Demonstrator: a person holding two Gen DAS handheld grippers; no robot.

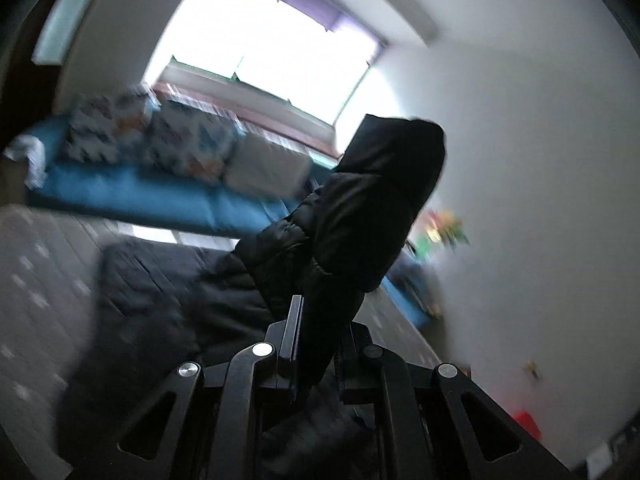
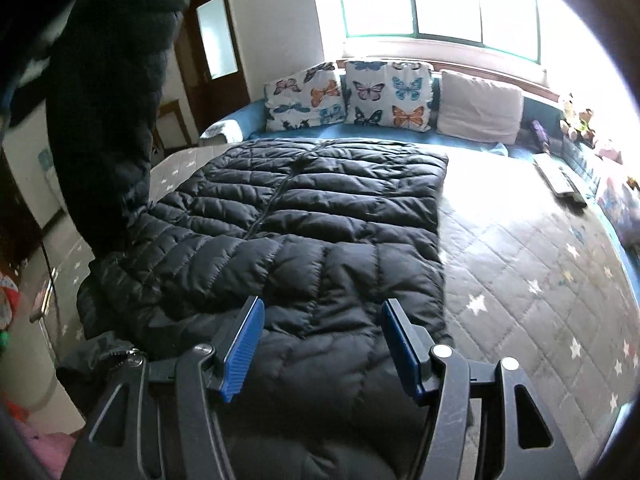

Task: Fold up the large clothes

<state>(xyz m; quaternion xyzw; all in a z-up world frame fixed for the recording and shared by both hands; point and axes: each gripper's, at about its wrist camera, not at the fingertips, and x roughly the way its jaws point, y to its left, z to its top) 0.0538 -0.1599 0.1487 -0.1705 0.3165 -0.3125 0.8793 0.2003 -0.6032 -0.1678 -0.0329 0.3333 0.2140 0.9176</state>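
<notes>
A black quilted puffer jacket [image 2: 304, 220] lies spread on the grey star-patterned bedspread [image 2: 520, 264], zipper up the middle. One sleeve [image 2: 108, 100] is lifted high at the left of the right wrist view. In the left wrist view my left gripper [image 1: 320, 320] is shut on that sleeve [image 1: 360, 208], which stands up from between the fingers; this view is blurred. My right gripper [image 2: 320, 344] is open, its blue pads [image 2: 244, 348] hovering just above the jacket's near part, holding nothing.
Two butterfly cushions [image 2: 348, 92] and a plain pillow [image 2: 480, 108] lean along the blue bed edge under the window. A remote-like object [image 2: 560, 180] and toys [image 2: 580, 120] lie at the right. A wooden door [image 2: 216, 44] stands at the back left.
</notes>
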